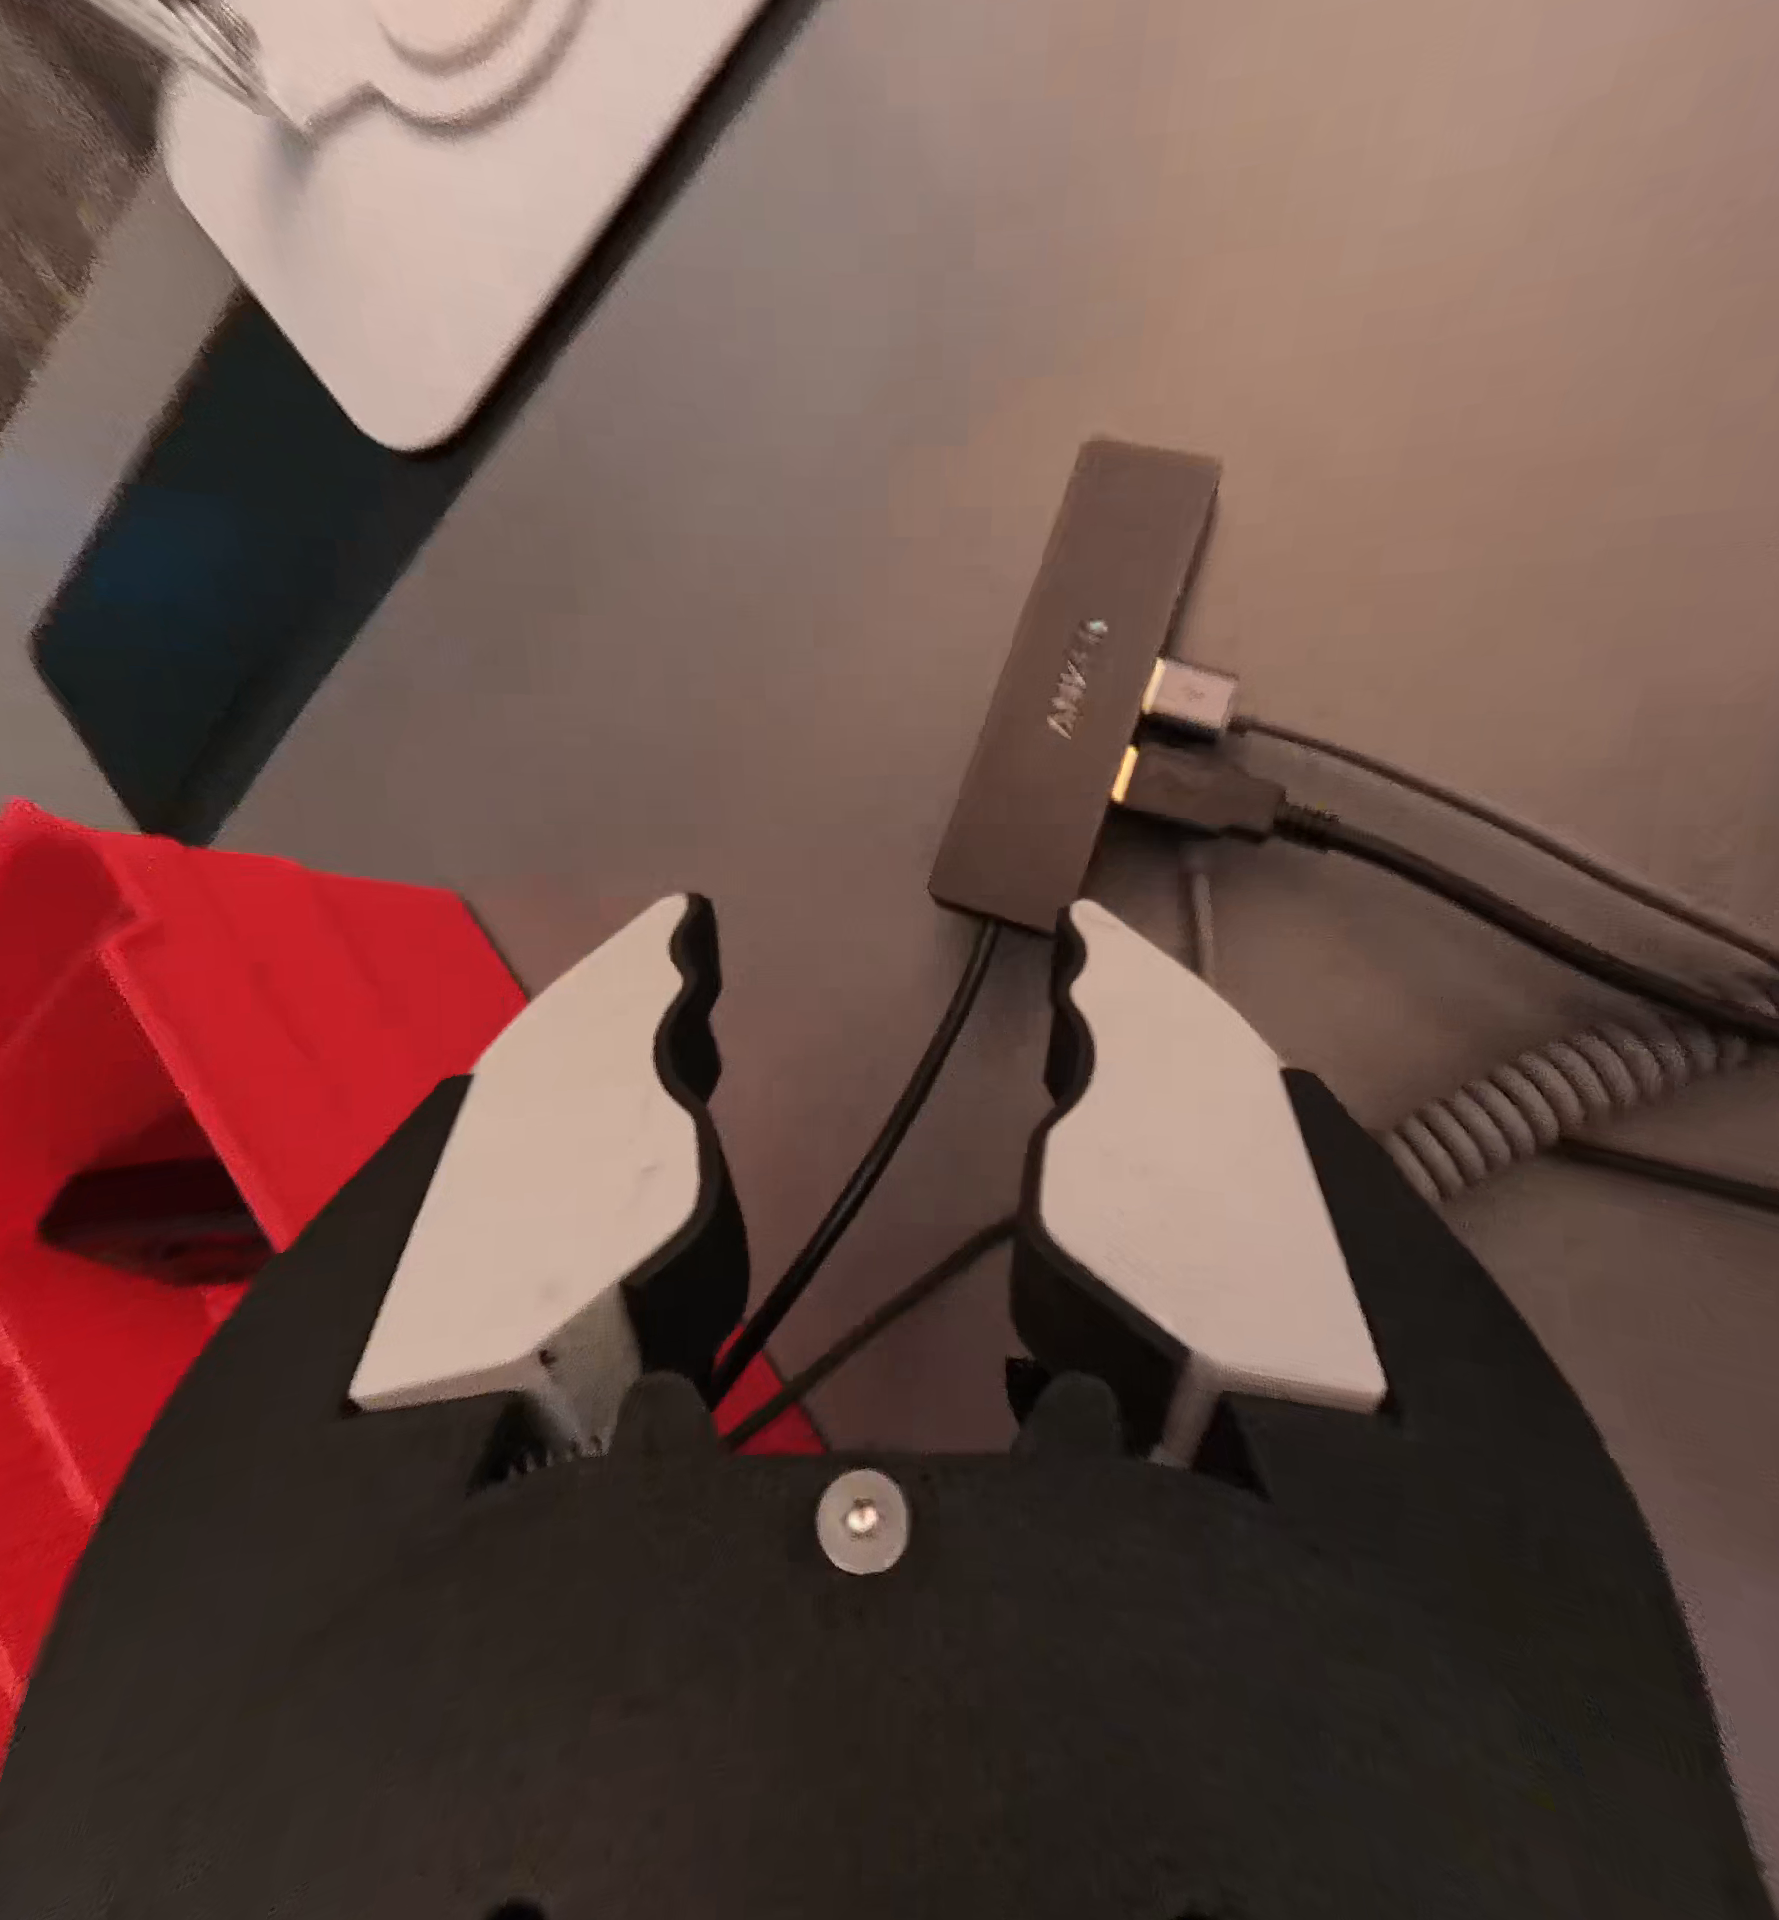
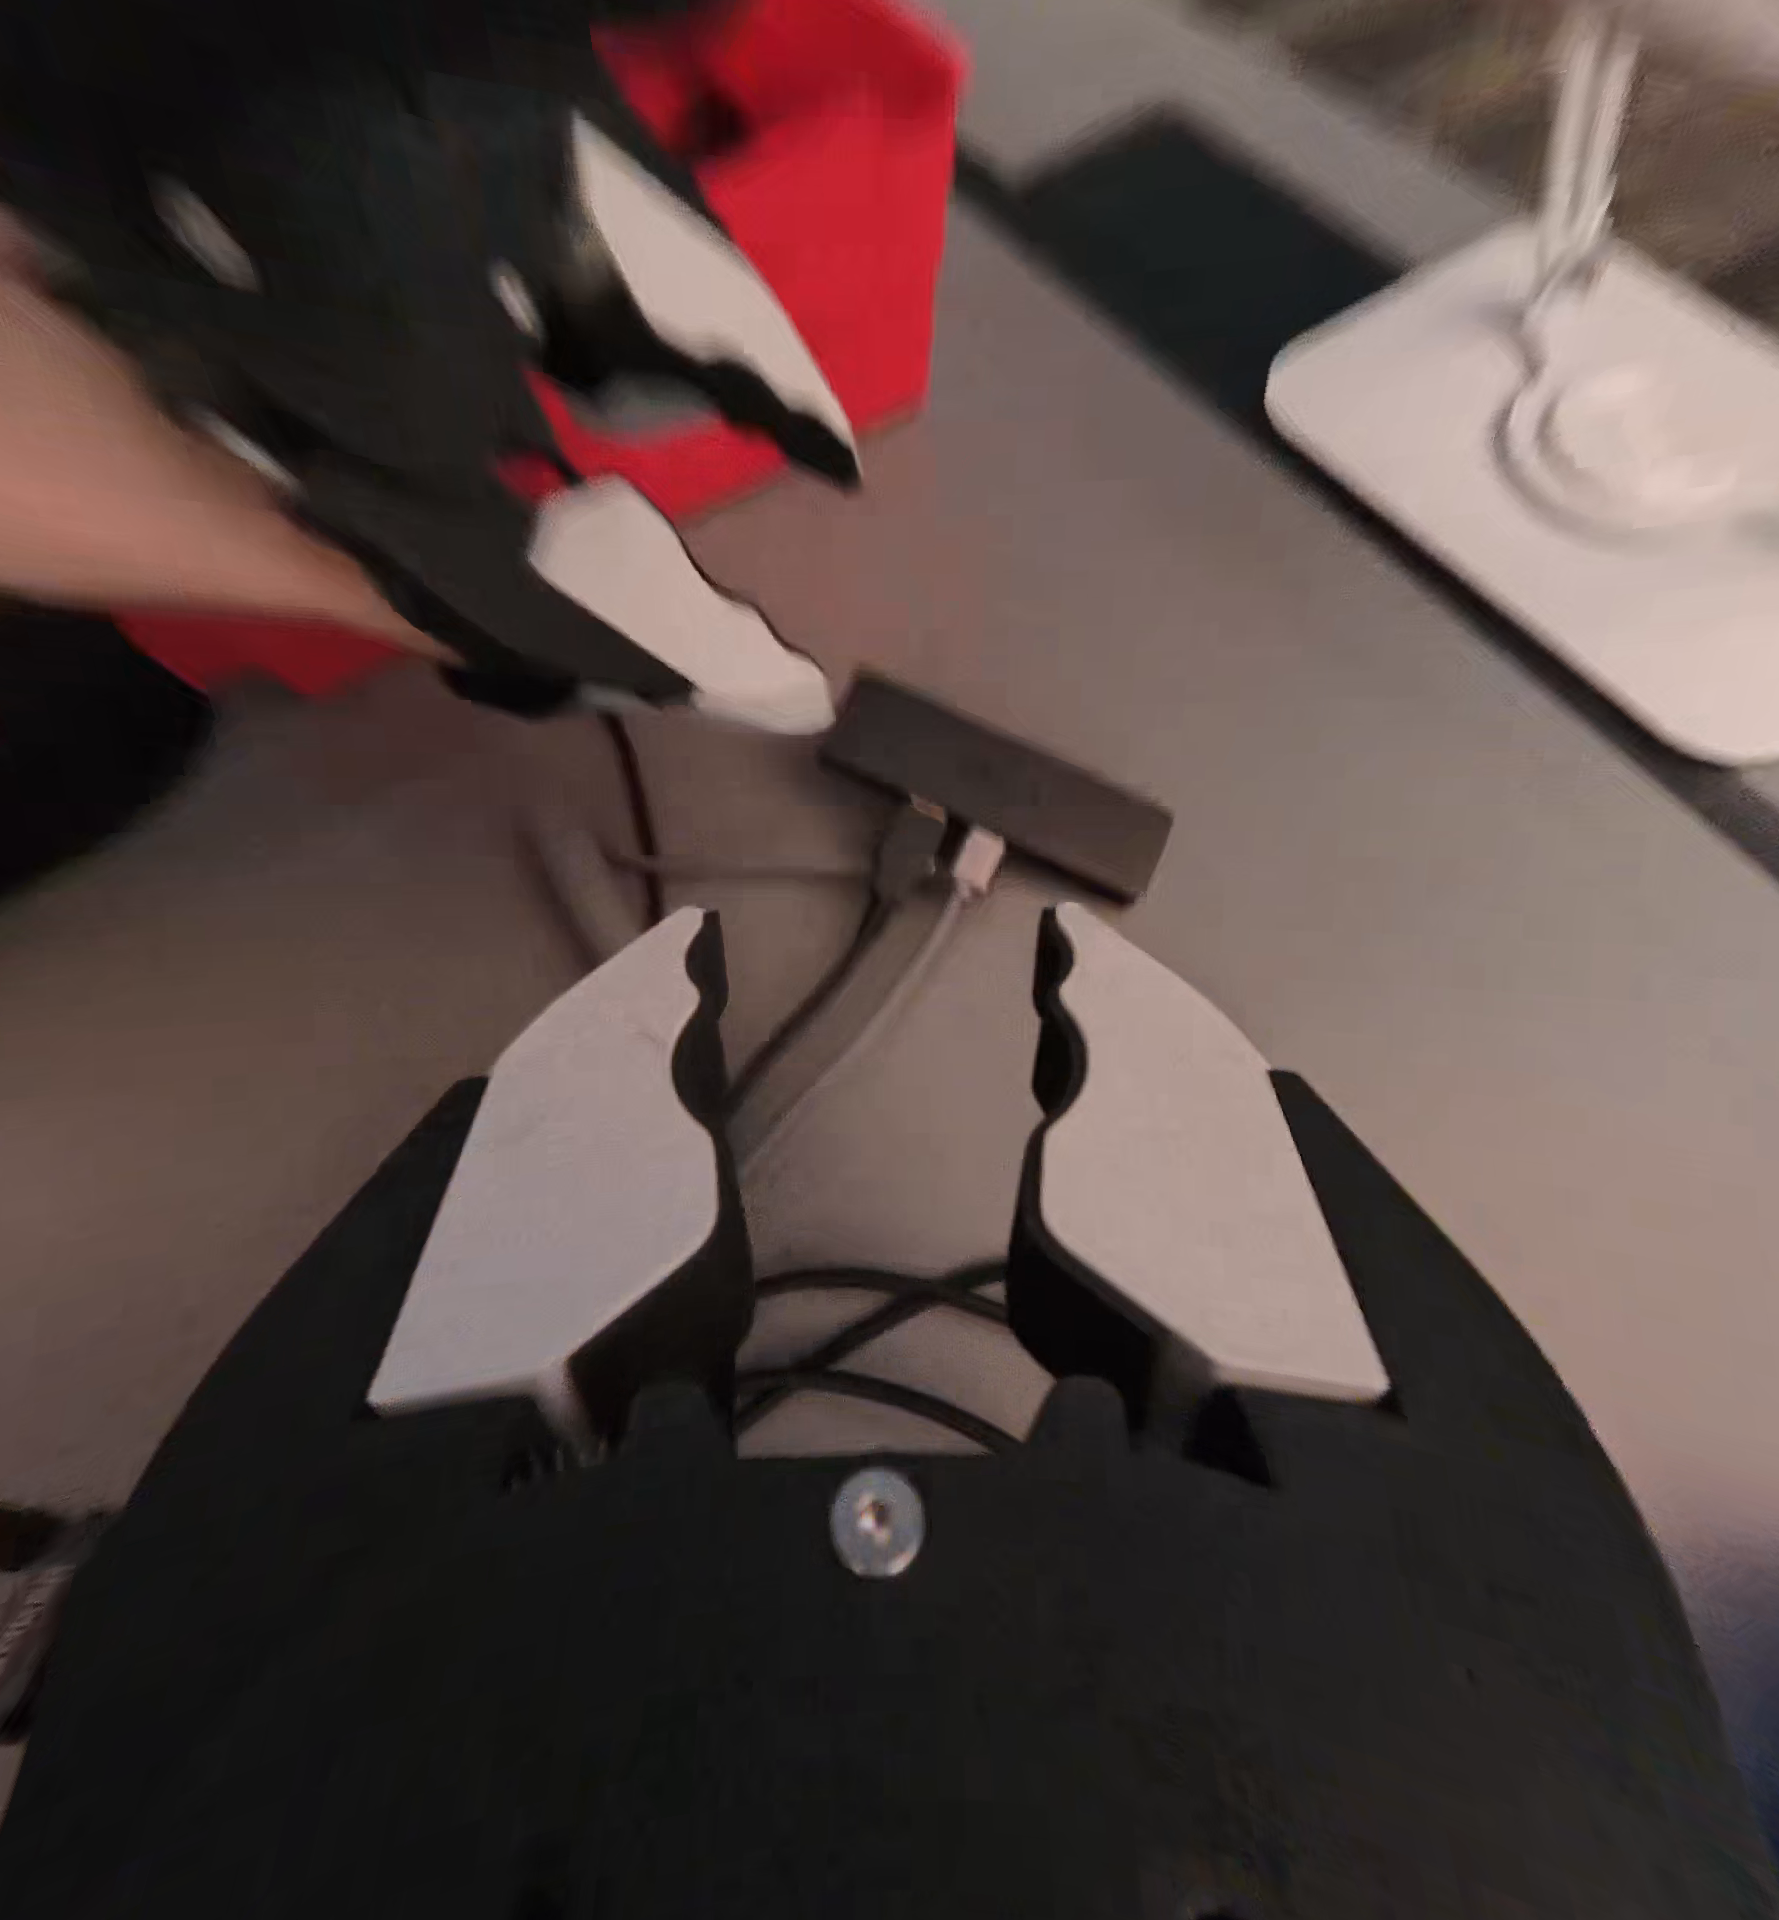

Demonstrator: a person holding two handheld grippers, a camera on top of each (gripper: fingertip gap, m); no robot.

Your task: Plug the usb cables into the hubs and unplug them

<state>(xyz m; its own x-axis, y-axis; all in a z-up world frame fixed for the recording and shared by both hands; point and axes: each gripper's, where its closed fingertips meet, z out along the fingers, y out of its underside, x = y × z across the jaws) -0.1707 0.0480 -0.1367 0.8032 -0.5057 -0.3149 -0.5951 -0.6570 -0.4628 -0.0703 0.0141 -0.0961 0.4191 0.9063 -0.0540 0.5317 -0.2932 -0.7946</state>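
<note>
A dark slim USB hub [image 1: 1082,675] lies on the grey desk, also in the right wrist view [image 2: 999,774]. Two cables are plugged into its side: a silver plug [image 1: 1197,701] and a black plug [image 1: 1212,800]. The hub's own black lead [image 1: 926,1091] runs back between my left fingers. My left gripper [image 1: 885,914] is open and empty, its tips just short of the hub's near end; it also shows in the right wrist view [image 2: 833,592]. My right gripper [image 2: 880,925] is open and empty, just short of the two plugs [image 2: 942,847].
A red box [image 1: 85,1039] stands left of the left gripper. A white stand base [image 2: 1591,499] and a dark flat slab [image 1: 210,582] sit farther back. A coiled grey cable [image 1: 1550,1101] and black cables [image 1: 1591,914] lie right of the hub. Loose connectors [image 2: 2,1590] lie at lower left. The black plug [image 1: 1212,800] lies some 5 cm from my left tips, 10 cm from my right tips. My right wrist view [image 2: 908,858] looks at it from another angle. My left gripper is the nearer one to the dark slim USB hub [image 1: 1082,675]: about 6 cm, against 11 cm. It turns up in the right wrist view [image 2: 1006,787] as well.
</note>
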